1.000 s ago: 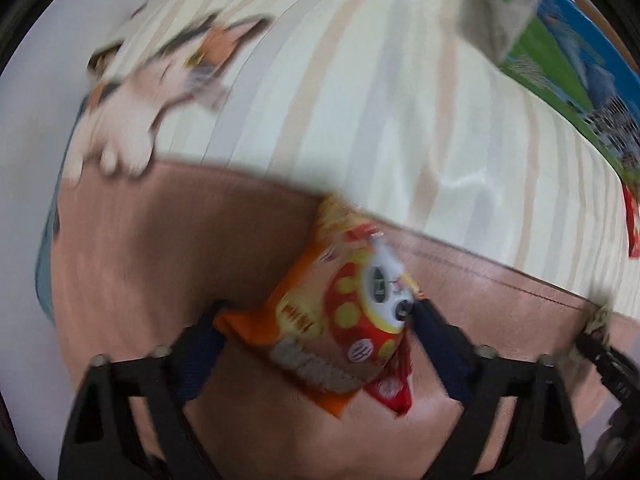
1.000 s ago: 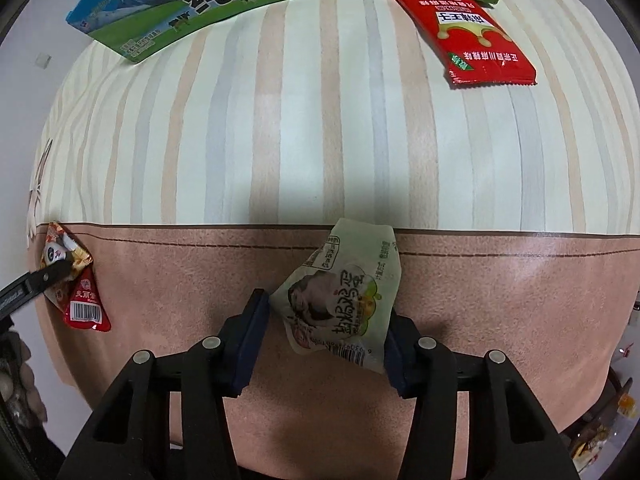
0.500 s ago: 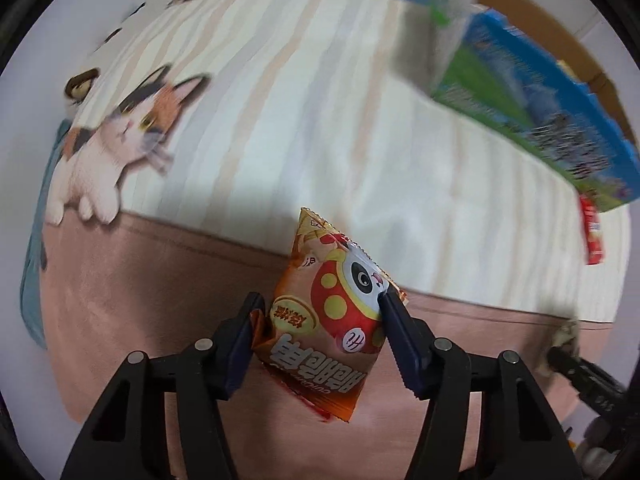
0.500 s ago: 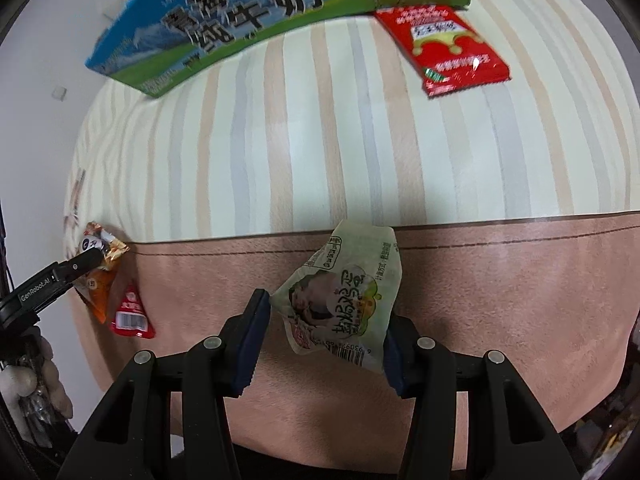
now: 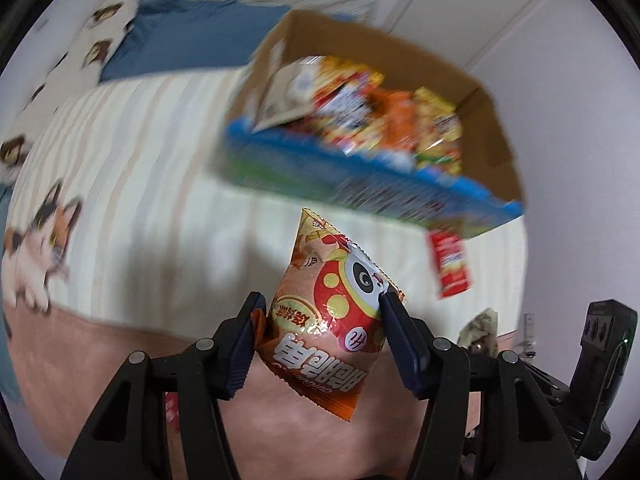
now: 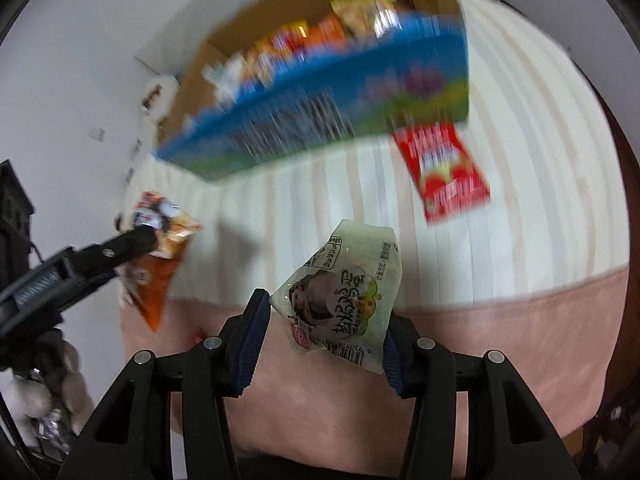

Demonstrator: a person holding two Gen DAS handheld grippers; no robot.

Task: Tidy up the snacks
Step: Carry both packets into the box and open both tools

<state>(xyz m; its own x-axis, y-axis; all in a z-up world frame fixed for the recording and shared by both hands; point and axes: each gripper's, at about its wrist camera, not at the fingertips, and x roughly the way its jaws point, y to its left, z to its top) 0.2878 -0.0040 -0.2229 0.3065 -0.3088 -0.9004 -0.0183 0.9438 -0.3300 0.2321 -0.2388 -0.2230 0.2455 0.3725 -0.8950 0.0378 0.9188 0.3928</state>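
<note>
Since the earlier frames both packets have been lifted clear of the bed and swung toward the box, whose open top has come into view in both wrist views. Nearest, the left gripper (image 5: 320, 320) is closed on an orange snack packet (image 5: 332, 320), pinched across its width; a red figure with a panda-like face and yellow spots is printed on it, and large white characters are seen upside down but are not read with confidence. The right gripper (image 6: 324, 320) is likewise closed on a pale green packet (image 6: 344, 292), which bears a portrait, dark Chinese characters and a barcode at its lower edge. Below both, the bed (image 6: 520, 340) is covered by a pinkish band and a cream striped sheet; a cat figure (image 5: 36, 256) is printed at its left. Further off, a red sachet (image 6: 444, 172) lies flat on the stripes just beside the box, its print blurred. Farthest, the blue-and-green cardboard box (image 6: 320, 128) stands on the bed, already holding many bright packets; its lettering is smeared by motion. The step in hand is judged to be carriage of two packets to the box. The next move would call for each packet to be brought over the rim and released inside; the red sachet remains to be collected.
</note>
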